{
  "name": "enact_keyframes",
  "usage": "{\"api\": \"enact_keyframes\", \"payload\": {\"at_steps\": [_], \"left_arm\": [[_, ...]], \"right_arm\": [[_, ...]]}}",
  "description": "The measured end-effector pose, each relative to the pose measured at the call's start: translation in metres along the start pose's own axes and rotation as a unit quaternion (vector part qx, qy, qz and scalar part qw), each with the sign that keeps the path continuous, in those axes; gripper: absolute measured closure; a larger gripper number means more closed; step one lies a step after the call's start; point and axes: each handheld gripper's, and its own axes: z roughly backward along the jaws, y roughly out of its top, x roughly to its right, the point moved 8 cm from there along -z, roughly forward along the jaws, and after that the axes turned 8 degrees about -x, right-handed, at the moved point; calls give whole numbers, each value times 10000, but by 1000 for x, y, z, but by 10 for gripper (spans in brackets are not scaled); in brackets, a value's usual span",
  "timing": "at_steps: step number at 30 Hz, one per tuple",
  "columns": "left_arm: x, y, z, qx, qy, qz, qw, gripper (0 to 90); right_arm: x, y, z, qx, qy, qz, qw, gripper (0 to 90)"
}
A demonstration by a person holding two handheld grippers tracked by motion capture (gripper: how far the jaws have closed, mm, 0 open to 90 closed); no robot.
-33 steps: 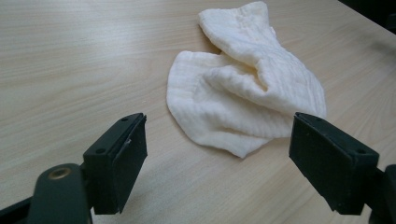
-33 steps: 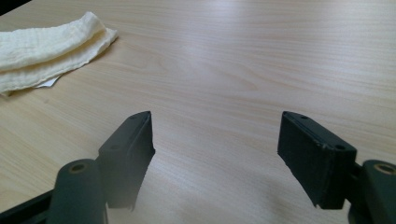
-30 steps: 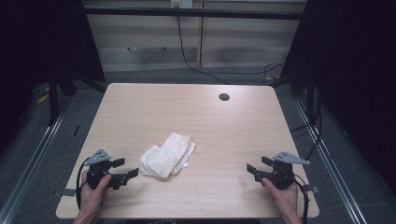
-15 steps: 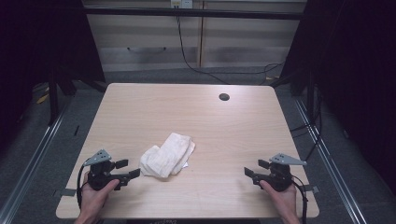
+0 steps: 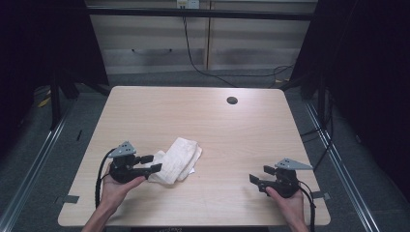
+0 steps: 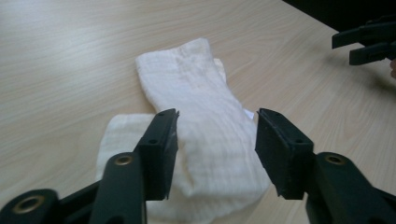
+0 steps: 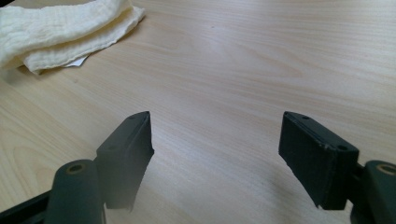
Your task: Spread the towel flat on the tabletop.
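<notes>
Since the folded white cloth (image 5: pixel 176 160) lies left of the worktop's (image 5: pixel 241 140) middle, nearer the front edge, its long axis slanting toward the far right corner, the left hand-held gripper (image 5: pixel 149 163) is much the closer, jaws apart at the cloth's near end. The right hand-held gripper (image 5: pixel 255 176), also apart, waits well off by the front right corner.

Cloth's (image 7: pixel 56 32) left end cut off
</notes>
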Motion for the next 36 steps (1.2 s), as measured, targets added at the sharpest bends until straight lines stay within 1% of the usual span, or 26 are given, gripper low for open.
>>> {"api": "enact_keyframes", "payload": {"at_steps": [1, 2, 4, 5, 6, 7, 8, 9, 10, 11, 12, 13, 14, 17, 18, 19, 20, 22, 25, 27, 29, 31, 32, 34, 36], "left_arm": [[0, 0, 0, 0, 0, 0, 10000, 506], [0, 2, -3, -3, 12, -38, 10000, 506], [-1, 2, -9, -71, 55, -34, 10000, 501], [-4, -2, -15, -216, 179, -46, 9996, 431], [-9, -10, -24, -386, 357, -34, 9986, 409], [-9, -10, -24, -386, 357, -34, 9986, 410], [-11, -16, -31, -484, 275, 10, 9984, 410], [-12, -20, -36, -571, 254, 24, 9980, 410], [-13, -23, -40, -694, 258, -19, 9973, 415], [-13, -25, -44, -743, 215, -47, 9970, 498], [-13, -25, -46, -770, 201, -41, 9968, 498], [-12, -25, -48, -770, 148, -7, 9969, 523], [-11, -26, -49, -791, 97, -23, 9968, 619], [-7, -27, -51, -833, 46, -49, 9965, 700], [-5, -28, -54, -829, -36, -28, 9965, 720], [-5, -28, -54, -829, -36, -28, 9965, 736], [-2, -28, -55, -824, -122, -28, 9965, 736], [2, -28, -58, -818, -209, -44, 9964, 749], [15, -27, -63, -855, -338, -167, 9956, 749], [26, -28, -67, -890, -452, -269, 9946, 749], [37, -28, -71, -922, -581, -346, 9934, 749], [46, -29, -73, -971, -674, -448, 9920, 748], [52, -29, -74, -992, -739, -520, 9910, 747], [61, -30, -76, -1063, -804, -582, 9894, 741], [68, -31, -77, -1118, -840, -707, 9877, 734]], "right_arm": [[0, 0, 0, 0, 0, 0, 10000, 254], [-1, 0, 0, -7, -1, 33, 10000, 251], [-2, 0, 1, -1, 9, 75, 10000, 251], [-4, 0, 1, -25, 9, 80, 10000, 249], [-4, -1, 1, -28, 21, 104, 9999, 248], [-4, -1, 1, -28, 21, 104, 9999, 248], [-4, -1, 1, -49, 29, 107, 9999, 246], [-4, -1, 0, -61, 31, 132, 9999, 244], [-5, -2, 0, -78, 41, 132, 9999, 244], [-5, -1, -1, -89, 35, 174, 9998, 242], [-5, -1, -1, -89, 35, 174, 9998, 242], [-5, -1, -2, -110, 24, 166, 9998, 241], [-6, -1, -2, -114, 23, 193, 9997, 241], [-6, -1, -2, -109, -4, 219, 9997, 241], [-8, -2, -3, -132, 3, 218, 9997, 241], [-8, -2, -3, -132, 3, 218, 9997, 241], [-8, -2, -3, -145, -3, 222, 9996, 241], [-9, -2, -4, -175, -4, 246, 9995, 242], [-9, -3, -4, -189, -5, 250, 9995, 242], [-9, -3, -4, -197, -8, 251, 9995, 242], [-9, -2, -4, -185, -13, 244, 9995, 242], [-9, -2, -4, -168, -14, 253, 9995, 243], [-9, -2, -3, -172, -16, 252, 9995, 243], [-10, -3, -4, -179, -17, 259, 9995, 243], [-11, -3, -4, -183, -9, 273, 9995, 244]]}}
